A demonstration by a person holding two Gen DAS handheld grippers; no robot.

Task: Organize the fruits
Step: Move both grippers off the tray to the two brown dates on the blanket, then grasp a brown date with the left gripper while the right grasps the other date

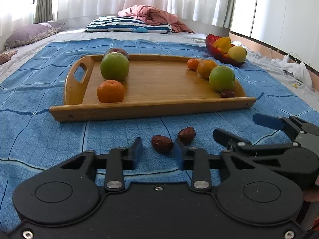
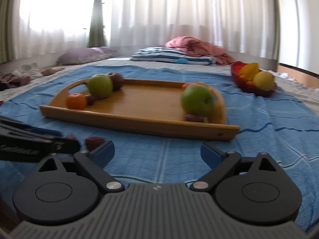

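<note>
Left wrist view: the left gripper [image 1: 159, 151] points down at the blue bedspread [image 1: 39, 119], and its fingers are drawn in on a dark red date [image 1: 161, 143] lying there, pinching it between their tips. A second date [image 1: 186, 135] lies just beside it on the cloth, outside the right finger.

The right gripper [image 1: 245, 128] sits close on the right, low over the bedspread. Its own camera shows its fingers wide apart with only cloth between them.

Beyond the dates stands a wooden tray [image 1: 151, 110]. At its left end are a green apple [image 1: 114, 66], an orange [image 1: 110, 91] in front of it, and a dark round fruit [image 1: 119, 50] half hidden behind it. At the right end sit another green apple [image 1: 222, 78], a larger orange [image 1: 206, 68], a small mandarin [image 1: 193, 63] and a third date [image 1: 227, 94] near the front rim.

A red bowl [image 1: 215, 53] holding yellow fruit [image 1: 237, 53] rests on the bed past the tray's right end, well apart from both grippers.
</note>
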